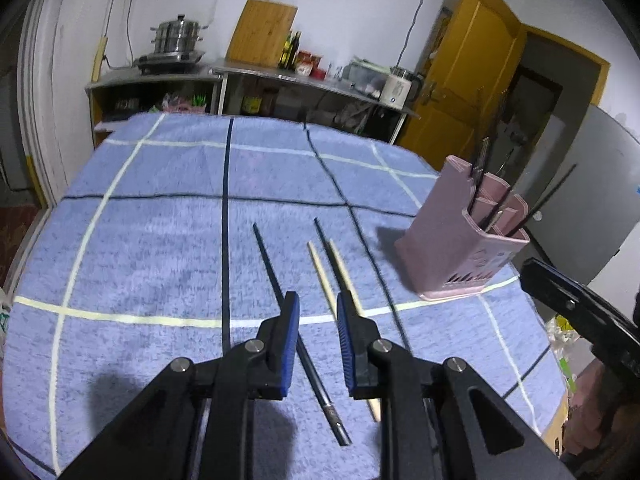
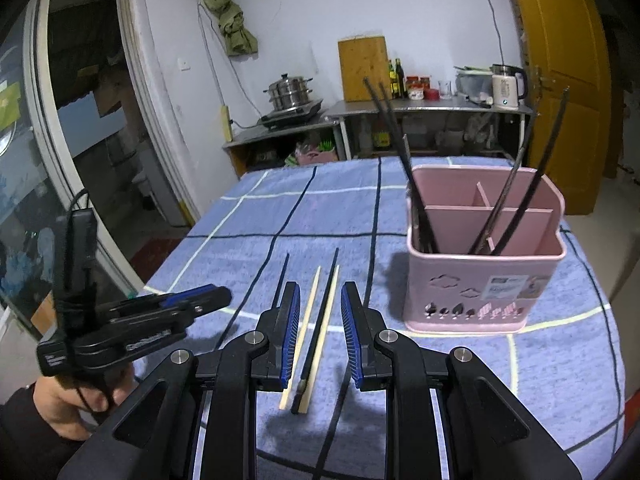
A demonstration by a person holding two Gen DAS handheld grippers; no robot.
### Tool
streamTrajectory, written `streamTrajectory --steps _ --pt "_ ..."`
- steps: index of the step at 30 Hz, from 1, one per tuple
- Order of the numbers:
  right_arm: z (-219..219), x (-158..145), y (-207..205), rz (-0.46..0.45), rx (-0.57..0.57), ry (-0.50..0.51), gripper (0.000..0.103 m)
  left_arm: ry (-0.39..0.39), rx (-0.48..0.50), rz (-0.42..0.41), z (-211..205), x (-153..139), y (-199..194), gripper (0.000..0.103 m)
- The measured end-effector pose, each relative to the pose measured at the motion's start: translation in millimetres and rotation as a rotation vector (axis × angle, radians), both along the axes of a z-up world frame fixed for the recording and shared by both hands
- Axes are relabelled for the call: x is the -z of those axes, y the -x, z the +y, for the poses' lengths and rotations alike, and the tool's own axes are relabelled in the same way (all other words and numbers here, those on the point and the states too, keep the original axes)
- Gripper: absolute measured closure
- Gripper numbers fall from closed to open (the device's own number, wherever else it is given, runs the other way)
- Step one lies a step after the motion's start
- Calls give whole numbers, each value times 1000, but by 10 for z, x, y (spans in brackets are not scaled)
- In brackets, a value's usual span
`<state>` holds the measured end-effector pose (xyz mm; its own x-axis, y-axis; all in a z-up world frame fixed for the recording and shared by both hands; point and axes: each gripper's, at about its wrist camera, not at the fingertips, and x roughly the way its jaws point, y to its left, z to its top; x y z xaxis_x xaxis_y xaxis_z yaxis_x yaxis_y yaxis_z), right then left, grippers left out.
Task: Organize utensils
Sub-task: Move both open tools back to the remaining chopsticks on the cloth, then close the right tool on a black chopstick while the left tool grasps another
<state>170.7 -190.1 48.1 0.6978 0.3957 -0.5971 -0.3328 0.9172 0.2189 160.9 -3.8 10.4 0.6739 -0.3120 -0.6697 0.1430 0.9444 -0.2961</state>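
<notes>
Several chopsticks lie on the blue checked cloth [image 1: 160, 240]: a black one [image 1: 280, 292], a pale wooden pair [image 1: 324, 280] and another black one [image 1: 332, 256] between them. My left gripper [image 1: 318, 312] is open and empty above them. In the right wrist view the wooden chopsticks [image 2: 308, 320] and a black chopstick [image 2: 324, 312] lie between my open right gripper's [image 2: 320, 300] fingers; another black one [image 2: 280, 280] lies left of them. The pink holder [image 2: 480, 272] stands to the right with several black chopsticks in it; it also shows in the left wrist view [image 1: 460, 248].
The left gripper [image 2: 192, 300] and the hand holding it appear at the left of the right wrist view. A steel counter [image 2: 400, 108] with a pot, cutting board, bottles and kettle stands behind the table. A yellow door [image 2: 560, 60] is at the right.
</notes>
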Motion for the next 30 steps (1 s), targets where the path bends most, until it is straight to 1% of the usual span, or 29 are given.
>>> streamTrajectory --steps 6,13,15,17,19,24,30 --pt "132 242 -149 56 -23 5 81 -8 -9 63 -13 279 -267 83" --pt "335 572 -434 134 -55 3 83 -30 -15 98 -29 485 -465 83" --pt "403 666 -527 154 -62 7 84 -41 -18 107 -33 530 -485 83" --pt "459 756 -612 172 -67 10 89 -52 -23 117 -24 576 -502 83" --pt "509 848 -695 191 -70 17 91 -46 -25 131 -1 633 -523 83" --pt "579 1035 -886 236 -76 11 93 -35 -20 111 39 656 -526 83" --pt "577 1153 -1012 258 -68 15 93 -22 -12 105 69 656 -546 83"
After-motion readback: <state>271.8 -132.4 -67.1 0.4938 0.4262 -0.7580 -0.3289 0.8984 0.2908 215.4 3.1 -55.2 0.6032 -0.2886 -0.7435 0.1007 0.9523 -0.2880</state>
